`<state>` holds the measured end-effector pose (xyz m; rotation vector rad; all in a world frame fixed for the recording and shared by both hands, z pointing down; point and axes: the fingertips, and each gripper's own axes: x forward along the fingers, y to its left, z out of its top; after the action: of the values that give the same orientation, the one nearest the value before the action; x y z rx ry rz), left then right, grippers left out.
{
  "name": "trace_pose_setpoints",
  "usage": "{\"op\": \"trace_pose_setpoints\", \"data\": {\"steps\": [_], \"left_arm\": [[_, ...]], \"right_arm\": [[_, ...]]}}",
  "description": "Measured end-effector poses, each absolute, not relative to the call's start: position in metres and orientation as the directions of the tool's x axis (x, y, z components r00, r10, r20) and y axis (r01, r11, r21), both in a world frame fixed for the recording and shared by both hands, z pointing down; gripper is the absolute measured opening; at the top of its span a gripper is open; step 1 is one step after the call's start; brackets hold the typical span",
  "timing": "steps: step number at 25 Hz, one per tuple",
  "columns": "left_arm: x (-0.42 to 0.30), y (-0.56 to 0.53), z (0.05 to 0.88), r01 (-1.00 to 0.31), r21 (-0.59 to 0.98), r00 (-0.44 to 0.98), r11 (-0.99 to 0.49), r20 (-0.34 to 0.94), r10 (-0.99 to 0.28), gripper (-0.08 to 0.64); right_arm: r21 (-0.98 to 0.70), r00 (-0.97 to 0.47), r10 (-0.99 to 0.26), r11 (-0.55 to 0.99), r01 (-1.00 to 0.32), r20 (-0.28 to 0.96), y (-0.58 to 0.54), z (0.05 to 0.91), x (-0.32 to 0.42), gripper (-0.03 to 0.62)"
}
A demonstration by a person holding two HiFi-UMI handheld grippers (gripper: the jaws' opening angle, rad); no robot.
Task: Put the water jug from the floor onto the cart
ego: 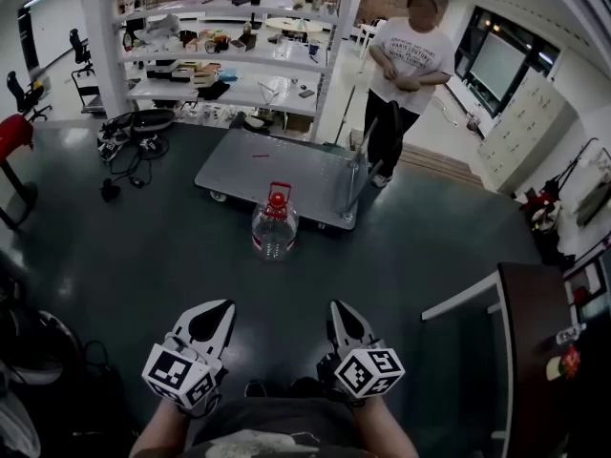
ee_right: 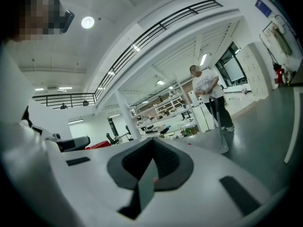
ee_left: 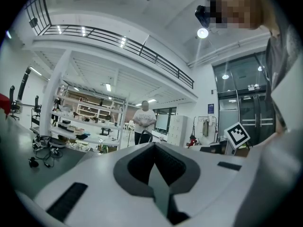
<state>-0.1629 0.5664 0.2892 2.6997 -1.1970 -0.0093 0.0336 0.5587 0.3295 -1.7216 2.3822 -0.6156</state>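
The left gripper (ego: 218, 311) and right gripper (ego: 342, 313) sit low in the frame, well short of the water jug (ego: 275, 227). Each has its jaws closed on nothing (no grasp begun, I judge). The jug stands upright on the floor at centre, just before the cart (ego: 258, 165). A person (ego: 409, 60) stands upper right by the cart's handle (ego: 368, 156), and cables (ego: 129, 156) lie upper left, off the path.

Shelf items (ego: 205, 72) are too small to identify.
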Motion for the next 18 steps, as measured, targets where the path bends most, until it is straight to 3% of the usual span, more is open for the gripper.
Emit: {"op": "trace_pose_setpoints", "data": {"steps": [8, 18], "left_arm": [[-0.172, 0.543, 0.305, -0.734, 0.186, 0.676, -0.653, 0.108, -0.729, 0.007], [-0.160, 0.454, 0.317, -0.800, 0.187, 0.597, -0.570, 0.152, -0.788, 0.008]], "right_arm": [[-0.431, -0.304, -0.937, 0.205, -0.879, 0.173, 0.538, 0.351, 0.038, -0.009], [-0.457, -0.352, -0.919, 0.241, -0.856, 0.176, 0.414, 0.366, 0.061, -0.011]]}}
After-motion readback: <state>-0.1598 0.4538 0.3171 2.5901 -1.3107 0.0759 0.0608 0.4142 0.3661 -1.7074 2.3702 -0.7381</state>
